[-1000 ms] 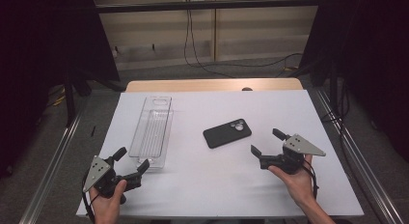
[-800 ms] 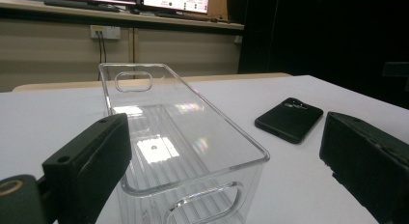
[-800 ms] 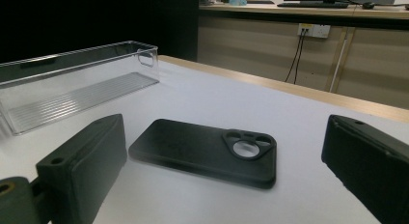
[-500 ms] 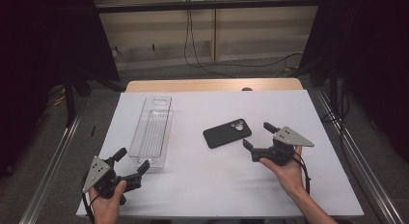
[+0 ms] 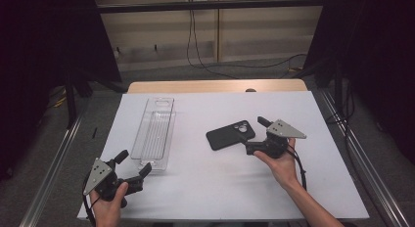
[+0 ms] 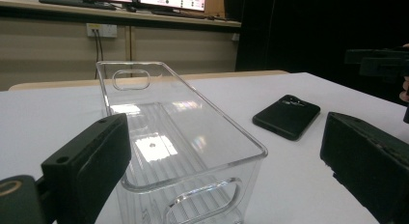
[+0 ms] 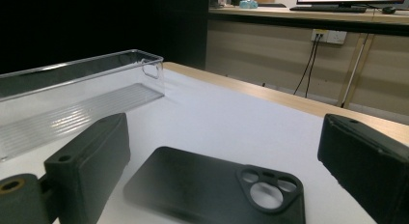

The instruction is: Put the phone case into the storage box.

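Right hand-held gripper, jaws spread, should straddle the flat black phone case squarely before clamping.

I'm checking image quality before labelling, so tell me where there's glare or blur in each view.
High view: even light, dark surround, the phone case sharp. Left gripper view: bright glare patches on the clear bin floor, near jaws soft. Right gripper view: jaws blurred at the edges, phone case fairly crisp, bin streaked with reflections.
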